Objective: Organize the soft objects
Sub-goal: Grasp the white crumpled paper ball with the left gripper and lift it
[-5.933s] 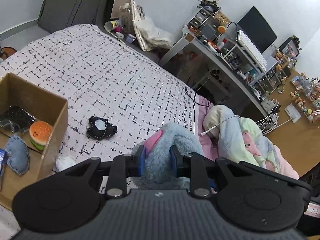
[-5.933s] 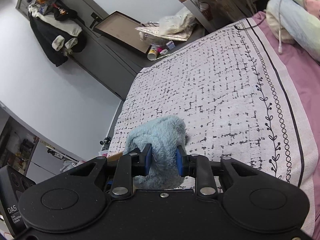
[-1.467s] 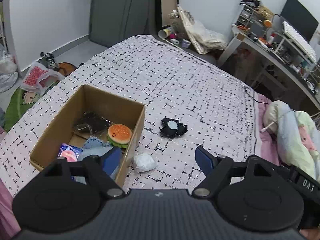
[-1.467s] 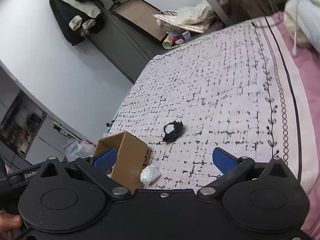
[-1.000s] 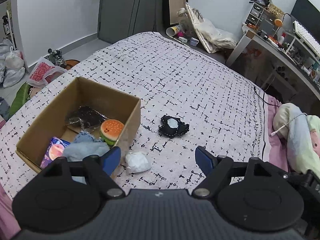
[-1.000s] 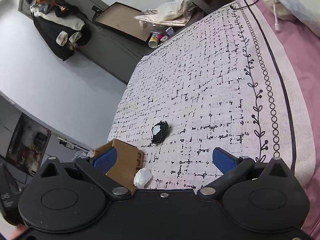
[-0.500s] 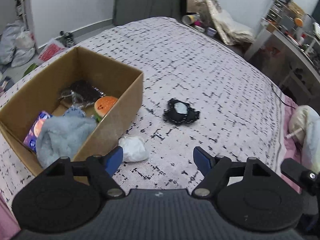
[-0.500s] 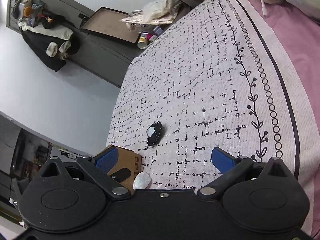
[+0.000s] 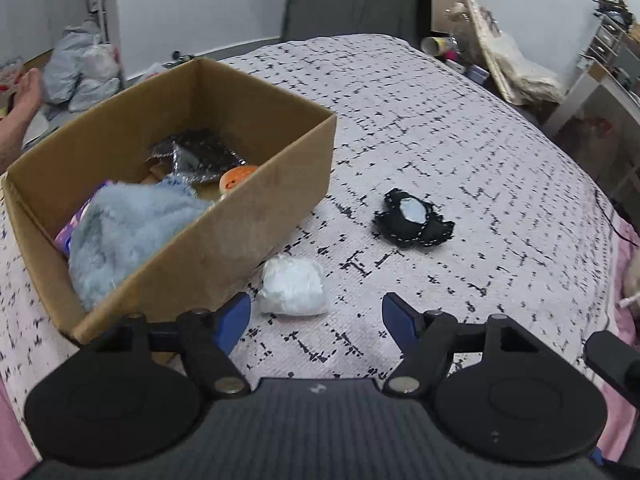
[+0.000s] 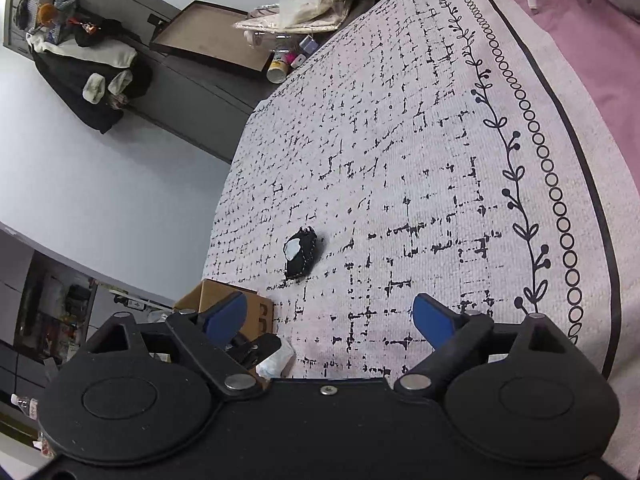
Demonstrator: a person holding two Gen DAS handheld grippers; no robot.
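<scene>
A cardboard box (image 9: 280, 184) stands on the bed and holds a fluffy light-blue plush (image 9: 128, 232), a burger toy (image 9: 236, 176) and a dark shiny pouch (image 9: 200, 156). Beside the box's near corner lies a small white soft lump (image 9: 292, 286). A black stitched toy with a pale patch (image 9: 412, 218) lies further out. My left gripper (image 9: 316, 320) hovers just short of the white lump, jaws closing with nothing between them. My right gripper (image 10: 330, 318) is above the bedspread, jaws closing on nothing, with the black toy (image 10: 300, 254) ahead and the box corner (image 10: 240, 304) behind its left finger.
The patterned bedspread (image 10: 420, 160) has a vine border and a pink sheet (image 10: 580, 40) beyond it. A desk (image 9: 600, 88) and bags stand past the far end of the bed. A person's bare arm (image 9: 20, 112) shows at the left edge. Plastic bags (image 9: 80, 72) lie on the floor.
The blue plush, held by both grippers at first, now lies in the box. Over the last second my left gripper sank toward the white lump and both jaws narrowed a little.
</scene>
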